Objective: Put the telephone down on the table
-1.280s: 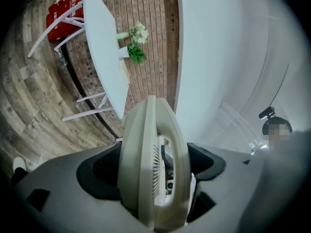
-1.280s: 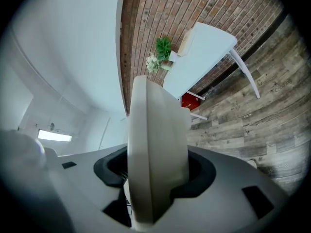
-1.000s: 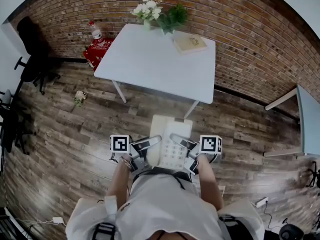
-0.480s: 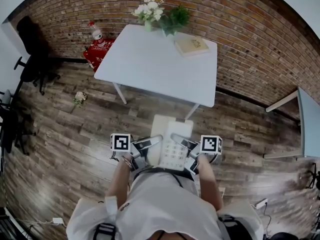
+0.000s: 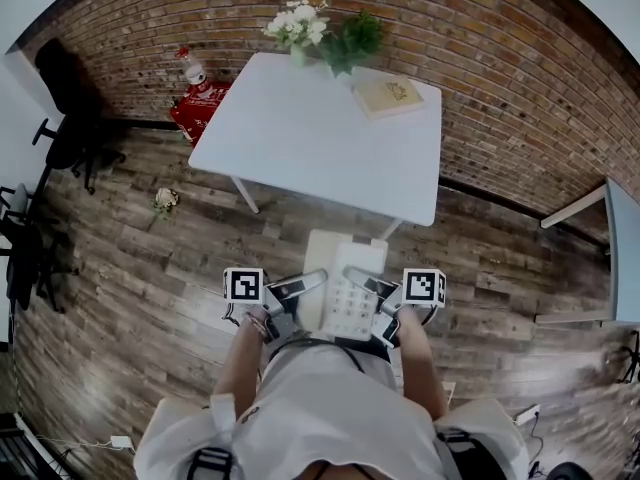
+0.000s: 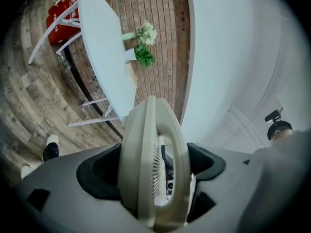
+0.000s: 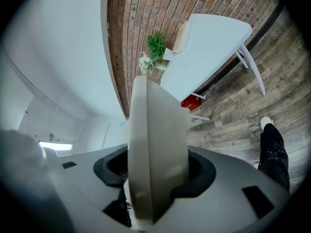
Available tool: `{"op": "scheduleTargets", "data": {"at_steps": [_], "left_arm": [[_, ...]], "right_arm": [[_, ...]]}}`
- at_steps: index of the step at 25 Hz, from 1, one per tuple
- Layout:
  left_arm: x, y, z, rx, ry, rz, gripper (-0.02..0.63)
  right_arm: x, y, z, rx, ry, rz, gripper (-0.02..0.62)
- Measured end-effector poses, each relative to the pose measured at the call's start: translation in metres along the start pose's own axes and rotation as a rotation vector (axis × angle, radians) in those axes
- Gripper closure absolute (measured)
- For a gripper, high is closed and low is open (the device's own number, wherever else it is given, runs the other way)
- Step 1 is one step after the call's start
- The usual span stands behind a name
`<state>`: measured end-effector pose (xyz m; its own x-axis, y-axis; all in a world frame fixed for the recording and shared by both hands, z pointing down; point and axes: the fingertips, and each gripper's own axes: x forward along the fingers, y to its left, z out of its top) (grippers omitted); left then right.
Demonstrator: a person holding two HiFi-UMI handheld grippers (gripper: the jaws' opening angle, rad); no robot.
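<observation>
The telephone (image 5: 345,290) is held in the air over the wooden floor (image 5: 150,268), on the near side of the white table (image 5: 300,138) and not on it. The left gripper (image 5: 303,286) grasps its left edge and the right gripper (image 5: 362,282) its right edge, fingers clenched on the cream casing. A book (image 5: 390,92) and flowers (image 5: 297,20) sit at the table's far edge.

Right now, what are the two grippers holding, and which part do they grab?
Both hold the telephone: the left gripper clamps its handset side, the right gripper clamps the opposite side.
</observation>
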<state>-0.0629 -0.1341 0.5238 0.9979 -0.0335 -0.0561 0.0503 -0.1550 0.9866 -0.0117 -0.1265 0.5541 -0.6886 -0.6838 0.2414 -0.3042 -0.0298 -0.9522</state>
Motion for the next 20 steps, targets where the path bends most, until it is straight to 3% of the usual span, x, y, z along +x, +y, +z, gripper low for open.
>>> {"op": "scheduleTargets", "data": {"at_steps": [5,20], "left_arm": [[0.018,0.006,0.025,-0.021,-0.021,-0.01,0.196],[0.089,0.024,0.112,-0.004,-0.044,0.033,0.196]], "right_arm": [[0.008,-0.014,0.033,-0.036,0.025,-0.03,0.348],[0.024,-0.026,0.143,0.009,0.056,0.011,0.347]]}}
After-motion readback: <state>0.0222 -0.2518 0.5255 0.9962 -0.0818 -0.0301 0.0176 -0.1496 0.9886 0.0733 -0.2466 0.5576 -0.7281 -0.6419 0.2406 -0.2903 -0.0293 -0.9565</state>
